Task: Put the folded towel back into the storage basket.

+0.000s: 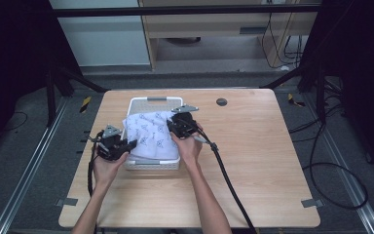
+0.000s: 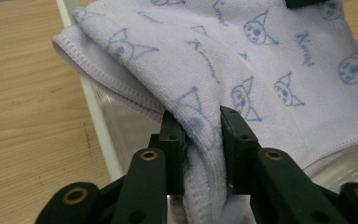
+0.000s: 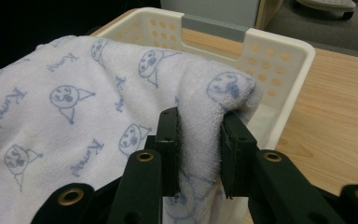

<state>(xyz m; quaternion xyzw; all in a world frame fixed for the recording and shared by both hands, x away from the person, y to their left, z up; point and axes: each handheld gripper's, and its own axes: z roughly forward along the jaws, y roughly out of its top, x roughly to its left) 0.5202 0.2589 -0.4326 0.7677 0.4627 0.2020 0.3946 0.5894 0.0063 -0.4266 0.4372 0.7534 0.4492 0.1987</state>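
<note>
A pale lilac towel [image 1: 152,134] printed with blue cartoon faces hangs spread over a white perforated basket [image 1: 148,102] on the wooden table. My left gripper [image 1: 129,145] is shut on the towel's near left edge, and a thick fold of cloth [image 2: 200,130] is pinched between its jaws. At the towel's right edge, my right gripper [image 1: 171,127] is shut on a bunched fold [image 3: 200,140]. The towel [image 3: 74,116] is stretched between both grippers just above the basket [image 3: 279,60], and hides most of the basket's inside.
The basket's white rim [image 2: 98,121] runs beside my left gripper. A small dark round disc [image 1: 221,102] lies on the table [image 1: 263,156] behind and right of the basket. The right gripper's cable [image 1: 229,180] trails across the table toward the near edge.
</note>
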